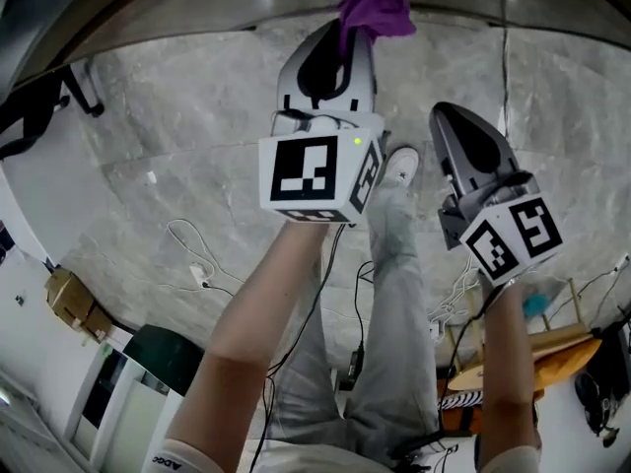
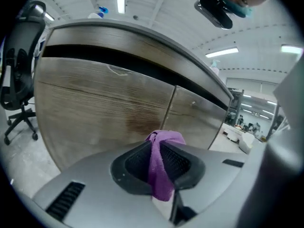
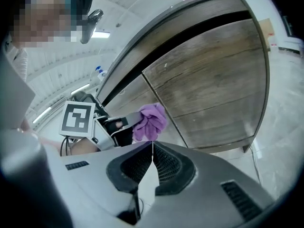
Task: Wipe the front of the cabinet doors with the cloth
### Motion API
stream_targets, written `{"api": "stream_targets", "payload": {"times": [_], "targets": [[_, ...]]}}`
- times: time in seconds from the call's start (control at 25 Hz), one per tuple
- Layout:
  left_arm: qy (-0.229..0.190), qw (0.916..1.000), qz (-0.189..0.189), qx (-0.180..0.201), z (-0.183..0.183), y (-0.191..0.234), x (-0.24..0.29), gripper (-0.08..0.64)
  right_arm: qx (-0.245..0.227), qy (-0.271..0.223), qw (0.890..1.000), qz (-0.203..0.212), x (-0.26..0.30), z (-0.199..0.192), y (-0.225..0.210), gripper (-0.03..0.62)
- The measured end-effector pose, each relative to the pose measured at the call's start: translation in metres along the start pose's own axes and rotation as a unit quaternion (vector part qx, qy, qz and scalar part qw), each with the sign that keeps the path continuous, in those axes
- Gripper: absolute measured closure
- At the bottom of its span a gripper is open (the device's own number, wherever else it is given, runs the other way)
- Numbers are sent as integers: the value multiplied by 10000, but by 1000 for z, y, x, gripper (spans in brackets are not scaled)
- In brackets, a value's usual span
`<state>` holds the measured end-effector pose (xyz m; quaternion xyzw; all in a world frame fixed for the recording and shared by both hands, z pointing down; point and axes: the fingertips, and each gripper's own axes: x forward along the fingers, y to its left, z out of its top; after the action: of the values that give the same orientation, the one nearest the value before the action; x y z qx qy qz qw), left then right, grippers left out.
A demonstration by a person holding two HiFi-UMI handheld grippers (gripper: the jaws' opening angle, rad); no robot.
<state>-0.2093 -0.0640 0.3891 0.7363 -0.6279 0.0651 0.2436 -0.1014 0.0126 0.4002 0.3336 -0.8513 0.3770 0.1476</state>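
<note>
In front of the cabinet: two grippers, one purple cloth [image 2: 159, 171].
The left gripper [image 2: 160, 150] clamps the cloth near the seam between two wood-grain cabinet doors [image 2: 104, 103]; the right gripper [image 3: 152, 148] has its jaws pressed together, empty.

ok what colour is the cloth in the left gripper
Purple. The cloth shows best in the left gripper view.

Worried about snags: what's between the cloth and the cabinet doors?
Nothing shows there. In the left gripper view, the cloth in the left hand-held gripper faces bare doors; contact unclear.
</note>
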Motion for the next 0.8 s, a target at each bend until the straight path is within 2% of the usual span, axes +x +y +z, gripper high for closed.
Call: {"api": "stream_targets", "payload": {"times": [0.12,0.24,0.44,0.8], "targets": [[24,9995,-259,153,1,-17,25,506,40,-28,10000,-70,-4,-1,-11,563],[46,9994,-247,236,0,-10,39,506,123,-43,9997,-198,-4,-6,-19,565],[64,9998,-133,120,2,27,40,506,241,-112,9988,-407,6,-10,-19,563],[158,9997,181,69,9,123,14,506,210,-236,9990,-313,58,-9,41,563]]}}
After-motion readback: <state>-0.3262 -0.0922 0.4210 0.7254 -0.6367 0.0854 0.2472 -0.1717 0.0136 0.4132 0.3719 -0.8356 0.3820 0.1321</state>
